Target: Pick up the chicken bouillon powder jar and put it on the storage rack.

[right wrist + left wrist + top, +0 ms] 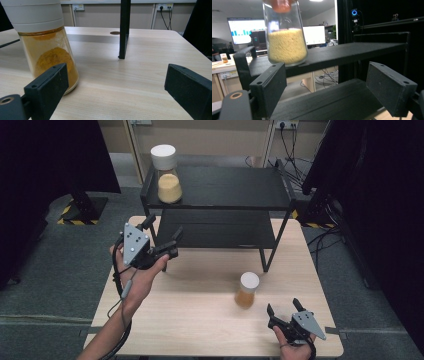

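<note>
1. Fingers (50,87) of the right gripper (286,311) spread wide apart, gripping nothing.
2. Small jar (45,45) (white lid, orange-brown powder) stands upright on the bench (200,320), just ahead of that gripper's left finger and outside the gap, not touching.
3. Fingers (270,87) of the left gripper (162,234) likewise apart and empty, held above the bench at the black shelf (225,195).
4. Large jar (285,37) of yellow grains sits upright on the shelf's top level, beyond and above the left gripper's left finger, well apart from it.
5. One shelf leg (124,30) stands beyond the right gripper's open gap.
</note>
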The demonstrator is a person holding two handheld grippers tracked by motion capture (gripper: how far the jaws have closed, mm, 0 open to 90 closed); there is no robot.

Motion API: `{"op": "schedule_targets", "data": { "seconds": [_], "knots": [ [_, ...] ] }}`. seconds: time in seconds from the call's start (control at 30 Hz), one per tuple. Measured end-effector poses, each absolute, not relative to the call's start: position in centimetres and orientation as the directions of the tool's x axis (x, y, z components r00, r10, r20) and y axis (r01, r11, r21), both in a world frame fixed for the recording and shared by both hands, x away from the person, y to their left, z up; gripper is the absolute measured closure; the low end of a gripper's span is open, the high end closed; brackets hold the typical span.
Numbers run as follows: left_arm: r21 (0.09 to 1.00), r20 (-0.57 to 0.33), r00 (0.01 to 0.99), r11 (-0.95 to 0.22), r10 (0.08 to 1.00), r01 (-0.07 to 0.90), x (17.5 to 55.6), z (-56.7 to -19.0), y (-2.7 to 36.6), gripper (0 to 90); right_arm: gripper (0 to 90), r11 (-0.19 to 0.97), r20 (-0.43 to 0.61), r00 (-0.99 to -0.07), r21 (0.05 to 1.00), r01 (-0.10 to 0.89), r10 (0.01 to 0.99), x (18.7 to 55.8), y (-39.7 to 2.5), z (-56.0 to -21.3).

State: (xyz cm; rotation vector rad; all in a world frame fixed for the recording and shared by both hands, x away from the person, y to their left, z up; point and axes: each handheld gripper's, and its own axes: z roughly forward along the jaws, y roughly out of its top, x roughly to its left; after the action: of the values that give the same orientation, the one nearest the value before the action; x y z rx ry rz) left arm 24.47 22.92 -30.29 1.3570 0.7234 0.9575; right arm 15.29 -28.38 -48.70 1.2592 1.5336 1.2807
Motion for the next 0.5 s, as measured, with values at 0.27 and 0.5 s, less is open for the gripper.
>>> {"op": "schedule_targets", "data": {
  "seconds": [0.27, 0.5],
  "knots": [
    [0.991, 0.098, 0.477, -0.040, 0.874, -0.131, 23.5, -32.3, 23.3, 16.0, 5.6, 0.012, 0.037, -0.224, 0.977, 0.211, 0.974, 15.3, -28.3, -48.7],
    [0.993, 0.091, 0.482, -0.041, 0.872, -0.114, 23.1, -34.0, 23.6, 15.8, 5.6, 0.012, 0.036, -0.224, 0.977, 0.211, 0.974, 15.3, -28.3, -48.7]
  ]
}}
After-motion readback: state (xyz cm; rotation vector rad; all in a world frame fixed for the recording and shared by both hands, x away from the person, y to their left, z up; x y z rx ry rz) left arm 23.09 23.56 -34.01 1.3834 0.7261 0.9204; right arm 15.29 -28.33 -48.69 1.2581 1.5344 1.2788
